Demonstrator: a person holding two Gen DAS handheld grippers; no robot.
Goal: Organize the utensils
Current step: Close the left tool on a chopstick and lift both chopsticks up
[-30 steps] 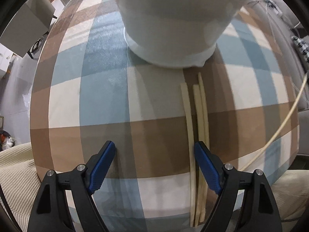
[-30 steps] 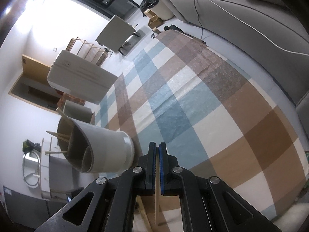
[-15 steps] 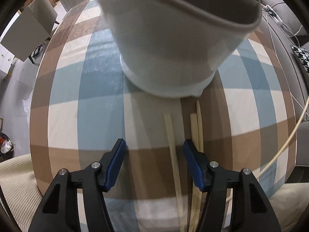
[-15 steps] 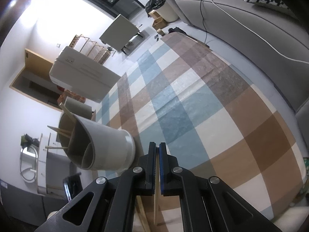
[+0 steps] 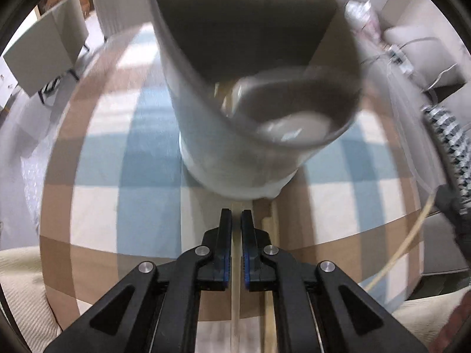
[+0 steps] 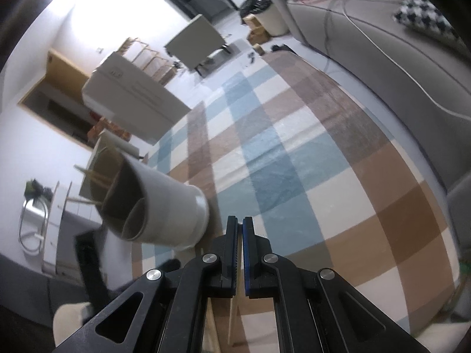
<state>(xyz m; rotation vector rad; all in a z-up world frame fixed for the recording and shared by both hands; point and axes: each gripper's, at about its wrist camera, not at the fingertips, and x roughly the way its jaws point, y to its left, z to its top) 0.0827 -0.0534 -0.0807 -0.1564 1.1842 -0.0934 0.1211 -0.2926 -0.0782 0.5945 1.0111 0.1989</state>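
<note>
A white utensil holder (image 5: 235,153) with inner compartments stands on the plaid tablecloth (image 5: 126,176); in the right wrist view the holder (image 6: 164,206) holds several wooden chopsticks. My left gripper (image 5: 236,220) is shut on a pale wooden chopstick (image 5: 235,276) just in front of the holder's base. More chopsticks (image 5: 269,294) lie on the cloth to its right. My right gripper (image 6: 239,226) is shut on a chopstick (image 6: 232,317) that shows below the jaws, right of the holder.
A grey sofa (image 6: 397,67) with cables runs along the table's right side. A white box (image 6: 132,100) and a chair (image 6: 197,41) stand beyond the far edge. A thin cable (image 5: 397,261) curves at the left view's right. Cream fabric (image 5: 20,288) lies at the near edge.
My left gripper has closed from wide open onto a chopstick and moved nearer the holder. The right gripper stays shut and has shifted slightly.
</note>
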